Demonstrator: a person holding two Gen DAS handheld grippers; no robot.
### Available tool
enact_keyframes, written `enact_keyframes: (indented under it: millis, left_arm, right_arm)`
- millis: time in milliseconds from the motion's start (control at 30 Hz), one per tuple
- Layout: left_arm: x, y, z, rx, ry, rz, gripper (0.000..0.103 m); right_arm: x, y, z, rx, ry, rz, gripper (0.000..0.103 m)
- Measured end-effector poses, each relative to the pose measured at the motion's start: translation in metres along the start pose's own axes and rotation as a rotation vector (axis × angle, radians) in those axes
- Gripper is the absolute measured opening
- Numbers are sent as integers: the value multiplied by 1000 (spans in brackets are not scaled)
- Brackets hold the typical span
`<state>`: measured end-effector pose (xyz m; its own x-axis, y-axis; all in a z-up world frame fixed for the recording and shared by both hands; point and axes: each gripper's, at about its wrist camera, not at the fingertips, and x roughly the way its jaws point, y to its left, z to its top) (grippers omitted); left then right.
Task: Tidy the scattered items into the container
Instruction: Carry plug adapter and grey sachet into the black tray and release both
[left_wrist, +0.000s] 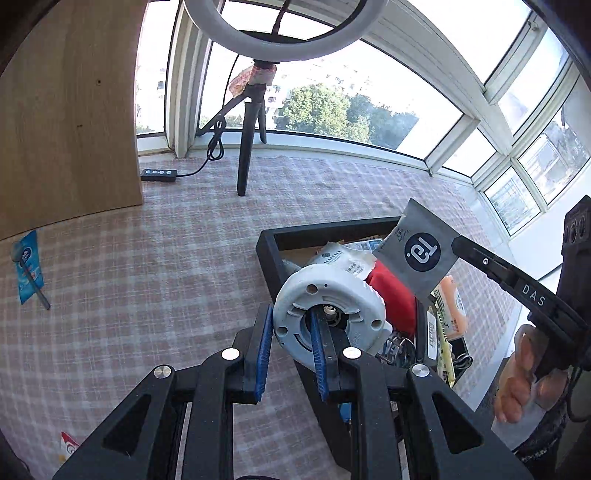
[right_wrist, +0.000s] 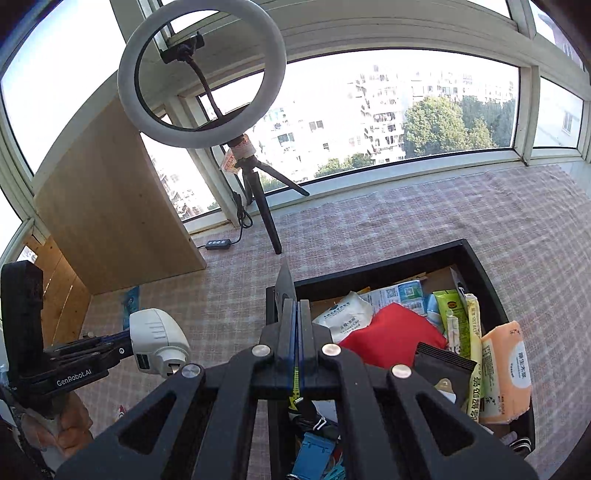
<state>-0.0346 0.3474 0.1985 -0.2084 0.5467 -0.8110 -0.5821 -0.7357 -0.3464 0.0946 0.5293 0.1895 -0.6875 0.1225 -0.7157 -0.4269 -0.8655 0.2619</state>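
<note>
My left gripper (left_wrist: 291, 328) is shut on a white round plastic device (left_wrist: 328, 295), one blue pad inside its central hole and the other outside its rim. In the right wrist view the device (right_wrist: 159, 339) hangs in the left gripper (right_wrist: 125, 339) above the cloth, left of the black tray (right_wrist: 369, 269). My right gripper (right_wrist: 298, 306) is shut on a grey sachet (right_wrist: 286, 284), seen edge-on near the tray's far left corner. The left wrist view shows the sachet's (left_wrist: 421, 251) dark round logo and the right gripper (left_wrist: 458, 243) over the black tray (left_wrist: 269, 243).
The tray holds a red pouch (right_wrist: 391, 336), a white packet (right_wrist: 347, 317), an orange tissue pack (right_wrist: 506, 373) and several other packets. A blue sachet (left_wrist: 27, 266) lies on the checked cloth by the wooden board (left_wrist: 70, 110). A ring light on a tripod (left_wrist: 251, 140) stands at the window.
</note>
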Motion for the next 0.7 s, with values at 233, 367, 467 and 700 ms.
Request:
enact_keyframes:
  millis: [233,367,467,700]
  left_arm:
    - [26,-81,-20,114,71,-62,19]
    - [36,-105,-23,151,85,-67,19]
    - [40,-117,-24,178,87,-72,20]
    - [40,-114,-18,161,76,-40,43]
  right_arm:
    - [-20,-72,11,50,-25,-80,1]
    - [-23,-94,12,73,-28,-97,1]
    - [-22,-102,13,75,-25,-114,1]
    - [-19,-111,15,101,-3,-116,29]
